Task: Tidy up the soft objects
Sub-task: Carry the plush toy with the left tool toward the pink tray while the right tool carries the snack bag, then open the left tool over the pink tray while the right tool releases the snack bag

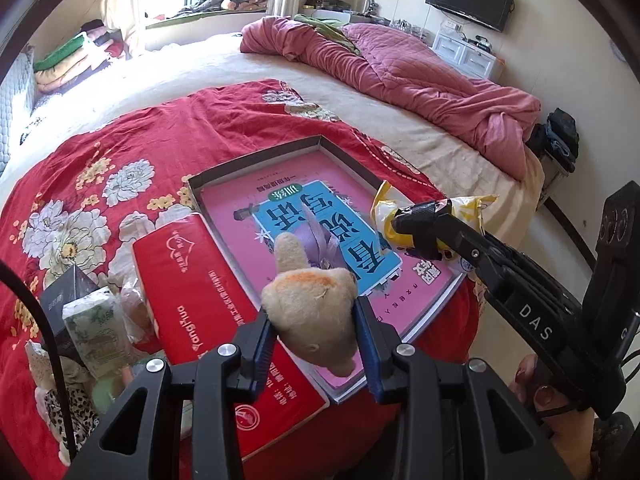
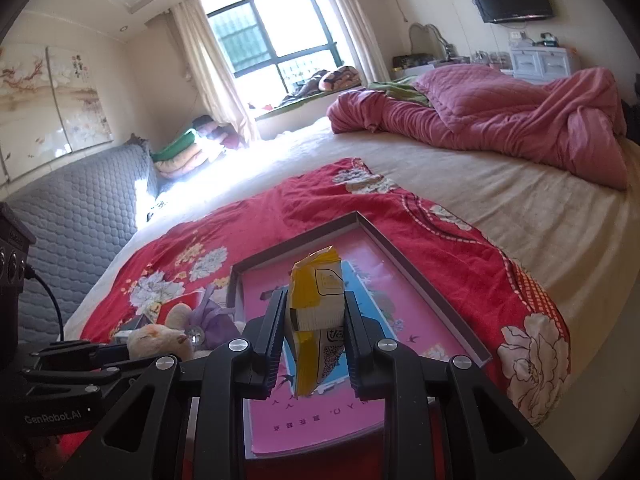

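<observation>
My left gripper is shut on a beige plush toy with a purple ribbon, held just above the near edge of a shallow grey box. A pink and blue book lies inside the box. To the right, my right gripper hovers over the box's right side, shut on a yellow and white packet. In the right wrist view that gripper pinches the packet upright between its pads, above the book. The plush toy shows at lower left.
The box rests on a red flowered cloth spread over a bed. A red tissue pack lies against the box's left side. Left of it are a green tissue pack, a dark box and a leopard-print item. A pink quilt lies beyond.
</observation>
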`<move>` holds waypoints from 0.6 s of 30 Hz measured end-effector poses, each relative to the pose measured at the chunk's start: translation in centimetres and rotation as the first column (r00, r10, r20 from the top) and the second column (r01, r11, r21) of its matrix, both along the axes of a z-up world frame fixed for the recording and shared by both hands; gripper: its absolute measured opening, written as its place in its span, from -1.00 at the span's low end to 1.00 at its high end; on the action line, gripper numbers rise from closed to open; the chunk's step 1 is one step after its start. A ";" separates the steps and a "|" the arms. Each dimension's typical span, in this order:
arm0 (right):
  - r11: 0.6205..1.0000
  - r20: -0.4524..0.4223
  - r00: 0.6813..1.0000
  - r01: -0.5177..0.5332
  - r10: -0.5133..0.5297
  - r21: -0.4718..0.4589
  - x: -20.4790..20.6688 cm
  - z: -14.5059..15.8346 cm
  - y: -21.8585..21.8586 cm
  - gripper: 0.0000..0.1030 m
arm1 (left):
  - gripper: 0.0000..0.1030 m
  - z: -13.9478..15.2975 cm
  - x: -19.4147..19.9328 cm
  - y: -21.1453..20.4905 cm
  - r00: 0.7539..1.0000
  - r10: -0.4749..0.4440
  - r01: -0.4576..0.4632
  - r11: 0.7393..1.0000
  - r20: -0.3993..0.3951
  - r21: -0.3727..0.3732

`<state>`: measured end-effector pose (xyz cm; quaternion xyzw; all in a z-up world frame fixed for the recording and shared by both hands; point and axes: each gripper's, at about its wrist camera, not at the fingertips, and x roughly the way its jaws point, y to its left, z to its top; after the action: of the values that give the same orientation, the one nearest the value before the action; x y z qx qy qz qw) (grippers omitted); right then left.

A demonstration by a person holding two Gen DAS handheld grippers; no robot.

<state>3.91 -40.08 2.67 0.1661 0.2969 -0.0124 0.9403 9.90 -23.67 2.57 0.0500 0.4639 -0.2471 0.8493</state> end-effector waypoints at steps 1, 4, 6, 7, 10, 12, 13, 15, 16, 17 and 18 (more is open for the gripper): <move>1.000 -0.010 1.000 0.008 -0.008 0.010 0.1 -0.4 -0.3 -0.47 | -0.26 -0.2 0.1 -0.4 1.000 -0.007 0.007 1.000 -0.001 0.007; 0.998 -0.032 0.999 0.029 -0.027 0.064 0.3 -1.4 -1.4 -0.46 | -0.26 -1.0 0.3 -1.7 1.000 -0.029 0.029 0.999 -0.012 0.028; 0.991 -0.040 0.998 0.048 -0.043 0.124 0.4 -2.1 -2.3 -0.46 | -0.26 -1.5 0.4 -2.3 0.999 -0.039 0.039 0.998 -0.021 0.040; 0.988 -0.044 0.998 0.059 -0.053 0.140 0.4 -2.4 -2.7 -0.46 | -0.26 -1.6 0.4 -2.6 0.999 -0.042 0.043 0.998 -0.024 0.041; 0.983 -0.063 0.995 0.088 -0.079 0.162 0.7 -3.3 -3.6 -0.46 | -0.26 -2.2 0.7 -3.4 0.998 -0.051 0.052 0.997 -0.033 0.058; 0.983 -0.087 0.992 0.104 -0.091 0.151 0.9 -3.9 -4.1 -0.46 | -0.26 -2.6 0.9 -3.9 0.998 -0.055 0.058 0.996 -0.041 0.070; 0.983 -0.101 0.990 0.109 -0.095 0.149 1.0 -4.2 -4.3 -0.46 | -0.26 -2.7 0.9 -4.1 0.997 -0.058 0.061 0.995 -0.043 0.075; 0.979 -0.106 0.989 0.123 -0.106 0.165 0.9 -4.5 -4.7 -0.45 | -0.26 -3.0 0.9 -4.5 0.997 -0.064 0.067 0.994 -0.042 0.088; 0.979 -0.106 0.988 0.125 -0.109 0.164 0.9 -4.6 -4.9 -0.44 | -0.26 -3.1 1.0 -4.7 0.997 -0.064 0.068 0.993 -0.042 0.096; 0.980 -0.109 0.988 0.129 -0.113 0.152 1.0 -4.5 -4.9 -0.43 | -0.26 -3.2 1.0 -4.8 0.997 -0.065 0.069 0.993 -0.047 0.099; 0.982 -0.115 0.986 0.134 -0.119 0.134 1.0 -4.6 -4.8 -0.41 | -0.26 -3.4 1.1 -4.9 0.996 -0.065 0.070 0.993 -0.055 0.099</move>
<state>4.90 -44.89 -1.88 0.2498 0.3356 -0.0601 0.9063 11.02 -28.60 -0.85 0.1021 0.4955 -0.2533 0.8246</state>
